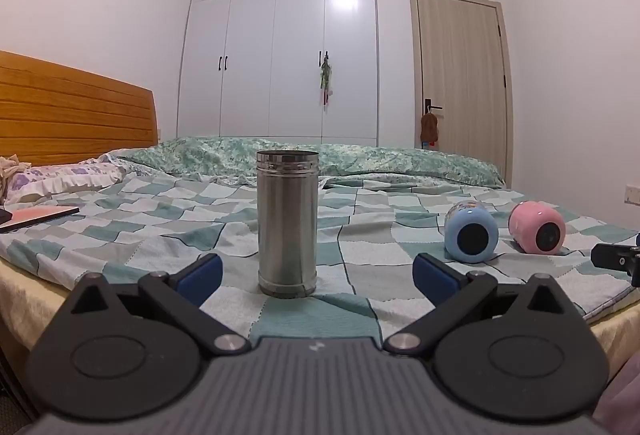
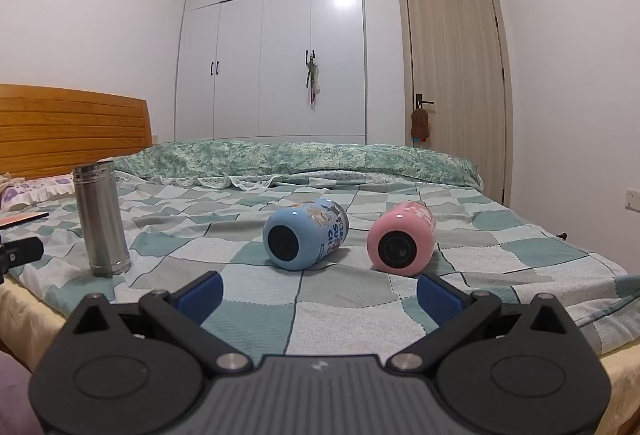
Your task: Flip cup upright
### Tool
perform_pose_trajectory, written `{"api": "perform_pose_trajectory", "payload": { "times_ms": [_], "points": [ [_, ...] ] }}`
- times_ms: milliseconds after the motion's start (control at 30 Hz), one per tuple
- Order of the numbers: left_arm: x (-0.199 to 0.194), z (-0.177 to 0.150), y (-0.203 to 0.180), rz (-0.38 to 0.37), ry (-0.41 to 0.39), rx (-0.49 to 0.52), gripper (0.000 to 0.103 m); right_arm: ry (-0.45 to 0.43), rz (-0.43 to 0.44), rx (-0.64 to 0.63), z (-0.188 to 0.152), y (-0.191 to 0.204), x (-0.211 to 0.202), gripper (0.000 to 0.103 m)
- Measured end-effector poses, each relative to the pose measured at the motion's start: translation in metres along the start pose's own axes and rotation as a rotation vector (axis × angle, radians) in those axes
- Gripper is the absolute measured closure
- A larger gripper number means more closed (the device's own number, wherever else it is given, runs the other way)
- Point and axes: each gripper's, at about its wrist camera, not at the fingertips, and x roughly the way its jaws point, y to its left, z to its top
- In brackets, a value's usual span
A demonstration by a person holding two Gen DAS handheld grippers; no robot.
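Observation:
A steel cup (image 1: 287, 223) stands upright on the checked bedspread (image 1: 168, 231), right in front of my left gripper (image 1: 318, 273), which is open and empty with the cup's base between its blue fingertips. The steel cup also shows at the left of the right wrist view (image 2: 102, 219). A blue cup (image 2: 305, 235) and a pink cup (image 2: 401, 238) lie on their sides, bases toward me, just beyond my right gripper (image 2: 319, 293), which is open and empty. Both cups also show in the left wrist view, blue (image 1: 471, 233) and pink (image 1: 537, 228).
A wooden headboard (image 1: 72, 107) and pillows are at the left. A folded green quilt (image 2: 304, 155) lies across the far side of the bed. A flat pink item (image 1: 38, 215) lies at the left edge. White wardrobe and door stand behind.

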Motion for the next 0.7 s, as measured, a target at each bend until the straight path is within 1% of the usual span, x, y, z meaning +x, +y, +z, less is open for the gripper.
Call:
{"api": "perform_pose_trajectory", "payload": {
  "times_ms": [700],
  "points": [
    [-0.0016,0.0013,0.0005,-0.001,-0.004,-0.003,0.000,-0.002,-0.001,-0.003,0.0001,0.0014,0.0001,0.000]
  ]
}}
